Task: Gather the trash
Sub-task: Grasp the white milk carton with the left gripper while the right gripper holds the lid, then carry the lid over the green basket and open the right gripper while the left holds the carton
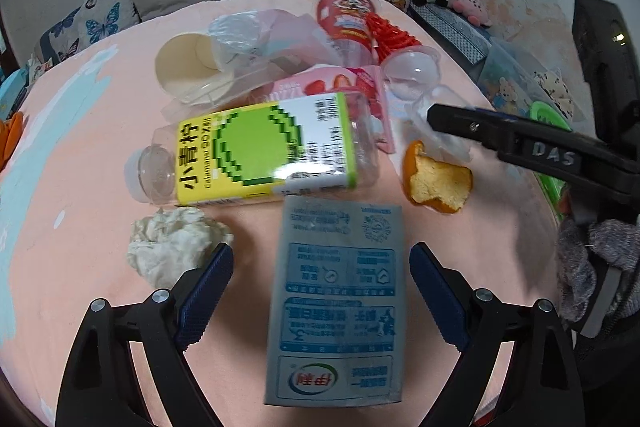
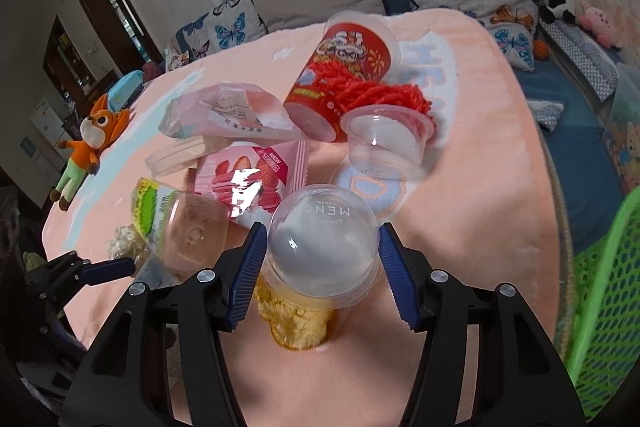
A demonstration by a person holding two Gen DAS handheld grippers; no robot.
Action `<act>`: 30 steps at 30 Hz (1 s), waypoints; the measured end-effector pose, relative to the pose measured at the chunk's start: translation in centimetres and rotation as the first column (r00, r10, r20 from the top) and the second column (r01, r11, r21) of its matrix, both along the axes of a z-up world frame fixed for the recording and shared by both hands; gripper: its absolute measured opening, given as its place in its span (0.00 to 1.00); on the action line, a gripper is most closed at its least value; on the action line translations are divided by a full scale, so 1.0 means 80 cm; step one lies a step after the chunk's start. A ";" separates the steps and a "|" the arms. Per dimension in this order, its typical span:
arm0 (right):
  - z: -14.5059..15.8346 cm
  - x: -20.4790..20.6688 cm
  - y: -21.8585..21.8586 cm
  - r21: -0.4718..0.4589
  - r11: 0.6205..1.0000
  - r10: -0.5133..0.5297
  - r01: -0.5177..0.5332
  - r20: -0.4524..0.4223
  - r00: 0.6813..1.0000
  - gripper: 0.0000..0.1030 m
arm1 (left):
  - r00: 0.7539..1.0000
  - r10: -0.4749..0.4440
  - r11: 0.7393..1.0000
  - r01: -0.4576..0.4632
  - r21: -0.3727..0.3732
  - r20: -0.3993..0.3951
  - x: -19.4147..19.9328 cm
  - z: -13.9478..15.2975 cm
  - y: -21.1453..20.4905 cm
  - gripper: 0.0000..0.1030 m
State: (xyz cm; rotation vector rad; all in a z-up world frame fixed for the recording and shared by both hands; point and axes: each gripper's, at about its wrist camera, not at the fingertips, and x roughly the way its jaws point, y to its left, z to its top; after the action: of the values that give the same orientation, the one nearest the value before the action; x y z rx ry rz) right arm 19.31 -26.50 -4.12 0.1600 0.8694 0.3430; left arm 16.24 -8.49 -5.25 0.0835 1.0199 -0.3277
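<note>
My right claw (image 2: 320,267) stands apart, its blue pads either side of the clear dome lid (image 2: 324,239), which sits between them but not yet pinched; I see a sliver of gap at each pad. The dome rests partly on the orange peel (image 2: 296,323), which lies just under and nearer to me than the lid. Its round top points away from me, so it offers no long axis; the pads only need to close straight across its rim.

My left claw (image 1: 320,287) is also apart, and the flattened grey milk carton (image 1: 340,299) lies between its pads, long axis running straight away from me along the fingers. The pads clear its long edges on both sides, so closing would take it across its short width. The crumpled tissue (image 1: 176,243) lies just beside the left pad.

The green mesh basket (image 2: 604,287) stands off to my right at the tabletop (image 2: 480,147) edge, nearer the right claw, so I judge the dome goes in first.
</note>
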 end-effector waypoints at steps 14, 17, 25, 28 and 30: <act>0.042 -0.073 -0.046 -0.032 0.998 -0.056 0.059 0.083 0.995 0.56 | 0.999 -0.020 1.000 0.020 -0.001 -0.026 0.000 -0.005 -0.009 0.61; 0.046 -0.085 -0.058 -0.039 0.996 -0.076 0.080 0.094 0.993 0.56 | 1.000 -0.021 1.000 0.021 -0.010 -0.002 -0.013 0.006 -0.008 0.60; 0.043 -0.111 -0.104 -0.060 0.983 -0.167 0.174 0.110 0.980 0.56 | 0.996 -0.042 0.998 0.045 -0.043 0.076 -0.041 0.051 -0.008 0.60; 0.040 -0.120 -0.123 -0.062 0.976 -0.202 0.210 0.111 0.973 0.56 | 0.994 -0.049 0.997 0.054 -0.051 0.102 -0.047 0.063 -0.013 0.60; 0.038 -0.125 -0.133 -0.069 0.970 -0.223 0.232 0.111 0.968 0.56 | 0.992 -0.056 0.996 0.063 -0.058 0.112 -0.050 0.069 -0.019 0.60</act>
State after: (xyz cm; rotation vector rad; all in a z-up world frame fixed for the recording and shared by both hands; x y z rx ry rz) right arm 9.35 -37.15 -1.08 0.1633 0.7533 0.0995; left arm 12.24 -10.05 0.28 0.0759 0.8984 -0.4042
